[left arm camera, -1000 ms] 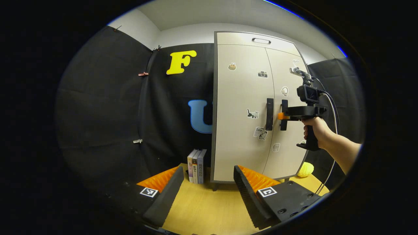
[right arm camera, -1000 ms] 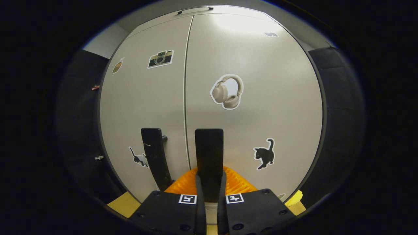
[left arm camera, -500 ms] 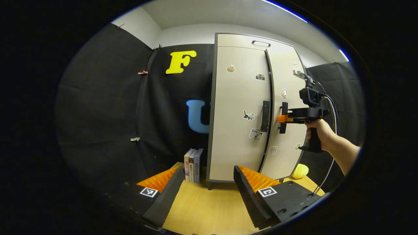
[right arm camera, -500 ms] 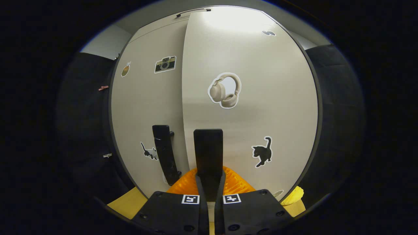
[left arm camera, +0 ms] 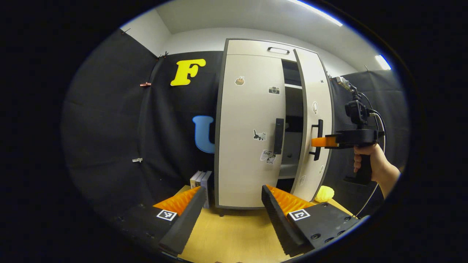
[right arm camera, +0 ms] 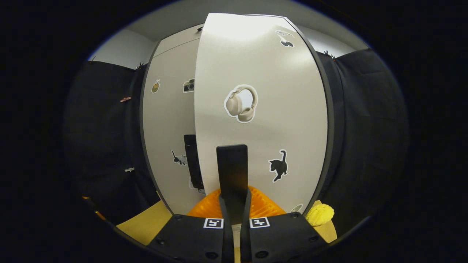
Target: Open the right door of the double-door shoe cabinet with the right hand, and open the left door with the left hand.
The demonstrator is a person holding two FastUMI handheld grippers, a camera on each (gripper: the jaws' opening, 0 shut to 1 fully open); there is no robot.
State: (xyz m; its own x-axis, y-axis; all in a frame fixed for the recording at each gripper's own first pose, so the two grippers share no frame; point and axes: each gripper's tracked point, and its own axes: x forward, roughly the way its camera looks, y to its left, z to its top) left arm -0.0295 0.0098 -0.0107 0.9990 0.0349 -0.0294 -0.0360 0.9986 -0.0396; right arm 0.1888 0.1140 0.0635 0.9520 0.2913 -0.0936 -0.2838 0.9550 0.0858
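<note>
R door (left arm camera: pixel 313 120) of shoe cabinet (left arm camera: pixel 256 49) partly swung out; right gripper (right arm camera: pixel 234 204) pinching its handle (right arm camera: pixel 231 171). L door (left arm camera: pixel 250 128) closed. Left gripper (left arm camera: pixel 230 212) spread, well back. Doors likely stiff, light, hinged; grab L handle (left arm camera: pixel 279 136), 12 o'clock.

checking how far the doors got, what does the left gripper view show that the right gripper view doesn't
Left gripper view: the gap into the cabinet with its shelves, books beside it, the open left claw, a hand holding the right claw. Right gripper view: the headphone sticker up close, that claw shut on the right door's handle. Both: right door ajar, left door closed, yellow object.
</note>
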